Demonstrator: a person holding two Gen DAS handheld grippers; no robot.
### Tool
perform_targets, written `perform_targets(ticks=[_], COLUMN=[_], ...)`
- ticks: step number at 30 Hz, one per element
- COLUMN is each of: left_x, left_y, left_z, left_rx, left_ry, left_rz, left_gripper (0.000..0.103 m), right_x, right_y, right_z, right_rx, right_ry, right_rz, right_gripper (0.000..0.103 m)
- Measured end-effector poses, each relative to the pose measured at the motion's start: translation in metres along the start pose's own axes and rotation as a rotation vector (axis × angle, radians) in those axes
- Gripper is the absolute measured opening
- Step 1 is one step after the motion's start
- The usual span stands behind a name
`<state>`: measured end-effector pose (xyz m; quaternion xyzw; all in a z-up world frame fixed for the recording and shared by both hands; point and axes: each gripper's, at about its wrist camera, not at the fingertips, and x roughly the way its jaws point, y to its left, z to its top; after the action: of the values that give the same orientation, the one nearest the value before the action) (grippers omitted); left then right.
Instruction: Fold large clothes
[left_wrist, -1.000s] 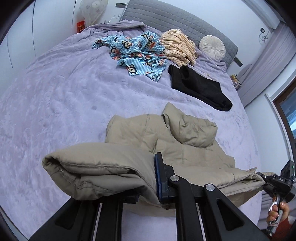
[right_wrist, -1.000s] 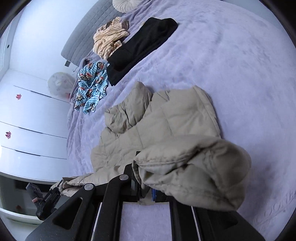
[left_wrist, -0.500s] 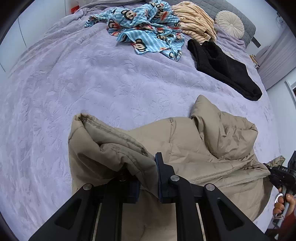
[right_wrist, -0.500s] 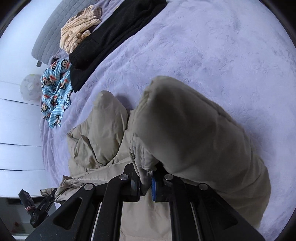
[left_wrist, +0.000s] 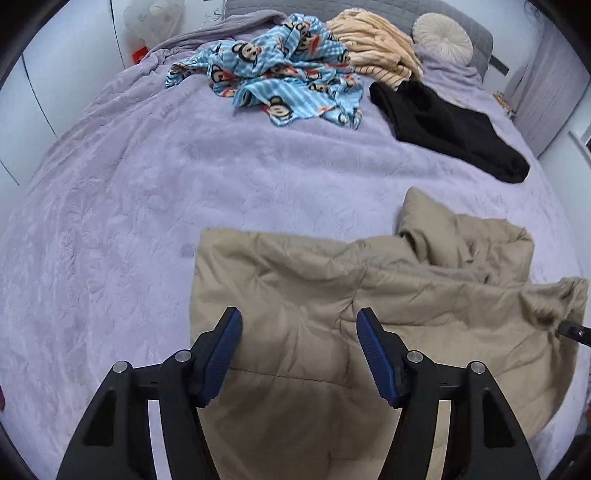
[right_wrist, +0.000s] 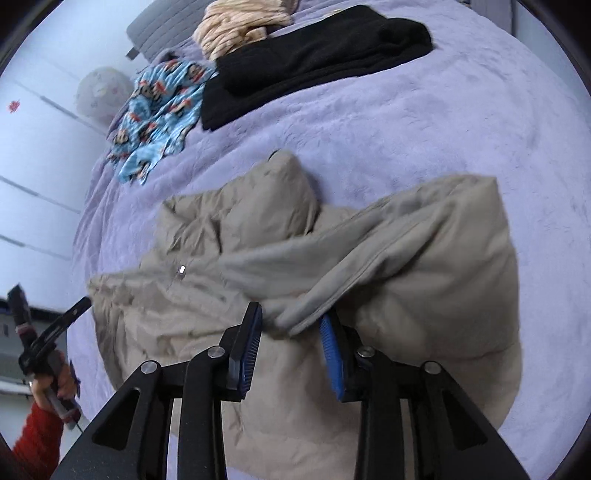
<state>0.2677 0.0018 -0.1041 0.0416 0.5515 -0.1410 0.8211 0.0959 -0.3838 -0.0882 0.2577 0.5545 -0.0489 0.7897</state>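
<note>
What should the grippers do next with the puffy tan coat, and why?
Probably lift both clear. The left gripper is wide open over the tan coat, already folded on the bed; the right gripper has just been opening, with a fold of fabric between its pads.

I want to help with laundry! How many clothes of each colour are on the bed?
Beige puffy jacket: 1
Black garment: 1
Blue monkey-print garment: 1
Cream striped garment: 1
Total: 4
</note>
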Motion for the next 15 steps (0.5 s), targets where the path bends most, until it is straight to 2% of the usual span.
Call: perform_targets(ticks=[2,4,8,10,12,15], left_x=[0.025,0.040,0.059,0.072,0.088,0.105], left_y=[-0.002,0.002,0.017,0.023,0.029,0.028], left_z=[-0.003,0.001,0.020,0.023,0.024,0.021], left_rx=[-0.008,-0.042,-0.091,-0.108,-0.155,-0.169], left_ry=[0.013,0.003,-0.020,-0.004,0.021,0.017], left_rz=[0.065,0.097,0.115,0.121,0.108,0.124], left_gripper=[0.067,0.067,0.067,0.067,0.068,0.068], right_x=[0.019,0.030,0.023,0.023,0.034,0.058], right_y=[0.007,0.005,-0.034,-0.058,-0.080,-0.104], right_z=[-0.015,-0.019,0.007,0.025,0.036,0.040], right_rx=[-0.084,-0.125,-0.027,0.020,0.067,0.141], right_ry=[0.033,0.011,-0.104,-0.134,-0.115,-0.082], right_rz=[-0.055,-0.141,-0.221,-0.259,-0.277,-0.225], right_gripper=[0.035,0.035,0.032,0.032,0.032,0.031])
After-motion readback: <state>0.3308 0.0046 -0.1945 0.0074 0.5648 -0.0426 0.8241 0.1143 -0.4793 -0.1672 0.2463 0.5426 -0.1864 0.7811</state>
